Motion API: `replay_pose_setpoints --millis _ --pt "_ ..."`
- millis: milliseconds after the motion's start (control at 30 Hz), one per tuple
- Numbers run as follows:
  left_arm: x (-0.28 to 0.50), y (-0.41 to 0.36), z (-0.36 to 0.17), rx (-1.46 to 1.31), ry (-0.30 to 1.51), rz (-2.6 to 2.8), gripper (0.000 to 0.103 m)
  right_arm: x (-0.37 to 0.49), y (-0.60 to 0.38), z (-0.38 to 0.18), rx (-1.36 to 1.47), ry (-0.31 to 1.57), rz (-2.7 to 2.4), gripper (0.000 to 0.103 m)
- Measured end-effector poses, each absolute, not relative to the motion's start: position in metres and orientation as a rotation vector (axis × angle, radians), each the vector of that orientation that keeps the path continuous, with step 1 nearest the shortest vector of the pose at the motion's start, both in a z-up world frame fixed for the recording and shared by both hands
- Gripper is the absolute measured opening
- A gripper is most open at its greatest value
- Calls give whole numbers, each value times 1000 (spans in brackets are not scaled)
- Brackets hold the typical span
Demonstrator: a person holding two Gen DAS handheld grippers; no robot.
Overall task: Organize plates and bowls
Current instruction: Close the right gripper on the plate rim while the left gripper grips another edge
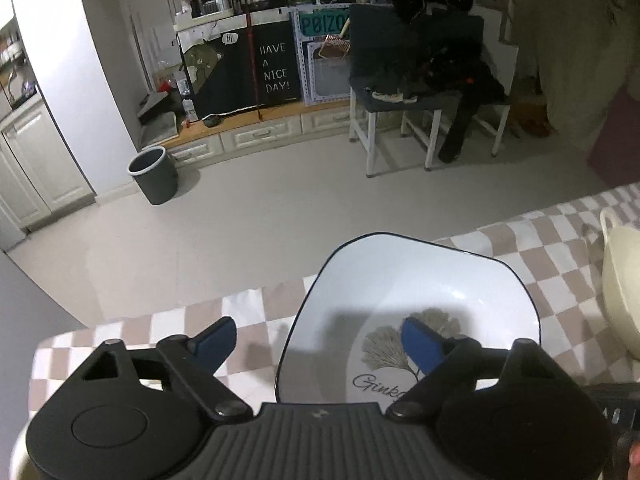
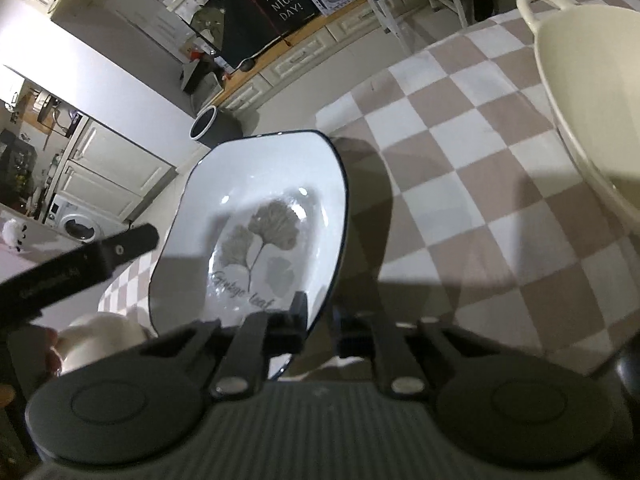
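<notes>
The plate [image 1: 408, 312], white with a thin dark rim and a leaf print, sits on the checkered tablecloth [image 1: 540, 248] close to the table's far edge, its far rim reaching over that edge above the floor [image 1: 260, 208]. In the right wrist view the plate [image 2: 256, 216] looks tipped up on its near side.

The left gripper [image 1: 320, 340] hangs with its jaws spread wide. One blue pad [image 1: 218, 340] is over bare cloth outside the plate's left rim, the other pad [image 1: 420, 344] over the plate's inside, so the rim lies between them untouched.

The right gripper [image 2: 320, 320] is clenched on the plate's near right rim; its two black fingers stand close together, and the exact contact is lost in shadow and blur.

To the right stands a cream bowl [image 2: 592, 92] with a loop handle, well apart from the plate, with an open stretch of cloth between them. The bowl is cut off by the frame in both views.

Beyond the table edge the floor is open as far as a dark bin [image 1: 154, 174] and a white-legged chair [image 1: 424, 92] piled with dark things.

In the right wrist view a black bar [image 2: 80, 268] crosses the left side, part of the other tool, with fingertips [image 2: 52, 350] and a pale rounded object [image 2: 100, 340] below it, too cut off to identify. The plate's near rim is hidden behind both gripper bodies.
</notes>
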State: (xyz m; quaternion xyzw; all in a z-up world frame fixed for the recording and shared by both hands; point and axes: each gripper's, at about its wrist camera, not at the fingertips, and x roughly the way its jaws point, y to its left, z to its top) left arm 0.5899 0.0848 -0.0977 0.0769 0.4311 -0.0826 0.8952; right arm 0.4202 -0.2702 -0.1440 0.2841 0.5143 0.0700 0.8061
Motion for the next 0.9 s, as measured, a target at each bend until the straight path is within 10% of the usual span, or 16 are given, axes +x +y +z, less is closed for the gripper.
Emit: replay_pose_setpoints --millis 433,900 --pt "611 124 -123 -192 980 -189 96 462 -288 -127 439 1005 105 8" --pt "609 128 -148 -277 1045 -142 11 496 -280 -144 364 987 263 10"
